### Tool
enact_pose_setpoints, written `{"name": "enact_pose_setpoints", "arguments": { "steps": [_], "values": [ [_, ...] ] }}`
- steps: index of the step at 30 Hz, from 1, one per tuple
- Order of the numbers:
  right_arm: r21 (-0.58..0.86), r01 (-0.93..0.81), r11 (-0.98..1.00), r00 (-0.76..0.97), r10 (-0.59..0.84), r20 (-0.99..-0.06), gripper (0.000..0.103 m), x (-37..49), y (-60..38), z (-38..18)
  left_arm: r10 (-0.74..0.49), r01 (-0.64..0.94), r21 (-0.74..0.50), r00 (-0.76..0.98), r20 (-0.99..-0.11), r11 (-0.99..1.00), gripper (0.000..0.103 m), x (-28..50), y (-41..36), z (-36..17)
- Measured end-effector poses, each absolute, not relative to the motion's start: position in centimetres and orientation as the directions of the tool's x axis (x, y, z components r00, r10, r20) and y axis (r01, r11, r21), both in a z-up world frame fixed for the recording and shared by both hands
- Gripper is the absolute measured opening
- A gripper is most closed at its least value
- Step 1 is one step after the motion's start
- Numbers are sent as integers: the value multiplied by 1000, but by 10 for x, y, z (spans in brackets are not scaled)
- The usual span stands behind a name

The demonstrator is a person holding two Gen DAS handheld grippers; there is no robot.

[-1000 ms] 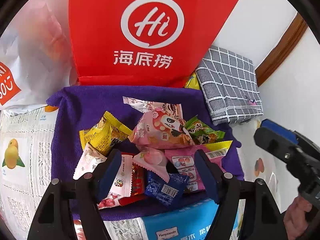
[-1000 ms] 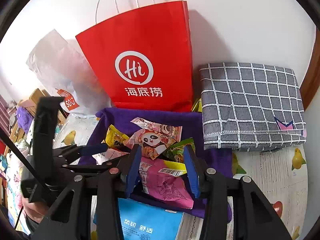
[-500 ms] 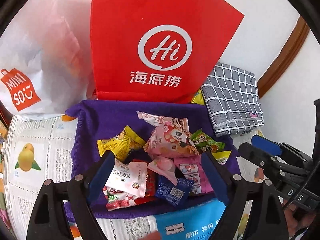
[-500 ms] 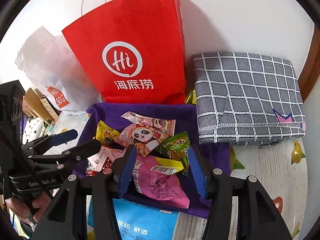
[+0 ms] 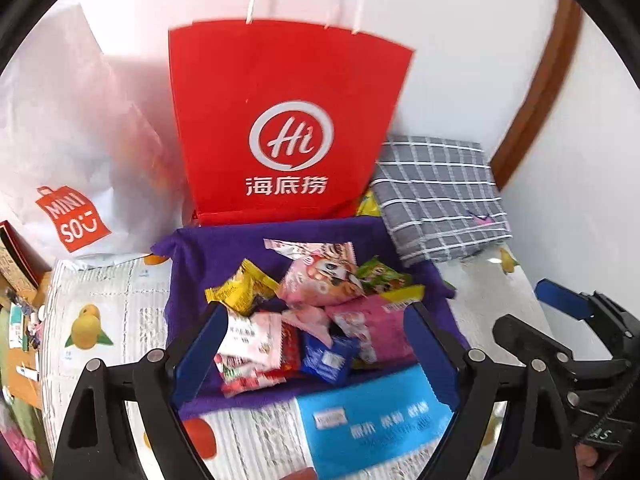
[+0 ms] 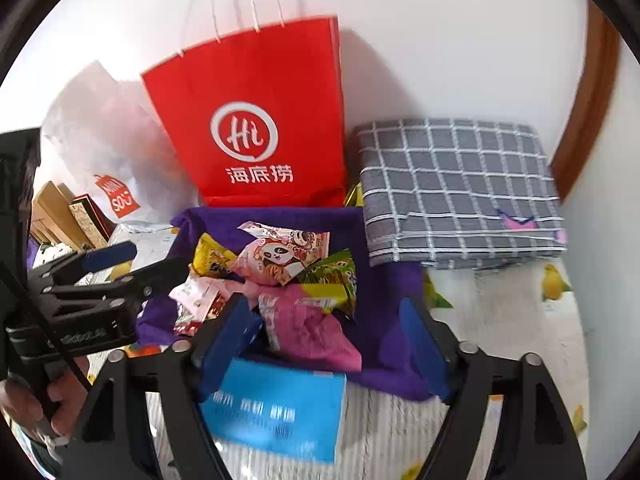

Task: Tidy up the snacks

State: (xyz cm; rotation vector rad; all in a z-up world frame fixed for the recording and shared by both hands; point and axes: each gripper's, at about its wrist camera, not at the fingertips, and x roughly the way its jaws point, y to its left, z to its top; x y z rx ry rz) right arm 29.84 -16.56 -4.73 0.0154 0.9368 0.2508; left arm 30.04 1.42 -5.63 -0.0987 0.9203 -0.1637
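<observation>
Left gripper (image 5: 316,344): held above the near edge of the snack pile, fingers spread wide and grasping nothing
Right gripper (image 6: 328,332): likewise spread wide and empty, poised over the right part of the pile
Snack pile (image 5: 316,312): heaped on the purple cloth (image 5: 208,248), ahead of and between both pairs of fingers; the packets overlap and none lies flat alone
Between the left fingers: a pink-and-white packet (image 5: 252,336) and a small blue packet (image 5: 326,358), with a red one partly hidden under them
Between the right fingers: a large pink packet (image 6: 308,328), lying over the edge of the blue tissue pack (image 6: 276,412)
Beyond the fingertips: a red paper bag (image 5: 288,120) stands upright against the wall, a likely place for sorted snacks, though this is only judged
Step in hand: one packet is probably to be chosen and pinched
Advice: a top-lying packet should be taken by a crimped edge, so that neighbours are not dragged along
Care: the cloth should not be caught under a finger, and the two grippers are best kept to separate sides of the pile
</observation>
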Motion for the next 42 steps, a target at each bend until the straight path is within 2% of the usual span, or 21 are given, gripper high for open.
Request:
{"name": "enact_pose_setpoints", "arguments": {
  "steps": [9,12,17,24,29,42],
  "values": [
    [76,-179,981,626,173,-760,85,211,-186,-9,-192,121,-149,614,-766,981,92,206,7,-27],
    [47,-146,988,668,133,-732,93,176,-195,-2,-179,114,-138,638,-749,984,95,174,7,-19],
    [25,-105,994,704,92,-704,102,120,-206,5,-138,87,-108,675,-725,990,99,128,4,-11],
    [57,-76,995,710,95,-698,103,59,-222,8,-124,108,-67,712,-691,992,100,65,-9,0],
    [24,-42,999,717,47,-695,103,28,-228,11,-143,113,-88,724,-675,990,100,33,-12,6],
    [80,-49,996,742,90,-664,103,-21,-237,18,-107,84,-67,749,-654,994,100,-10,-20,11]
  ]
}}
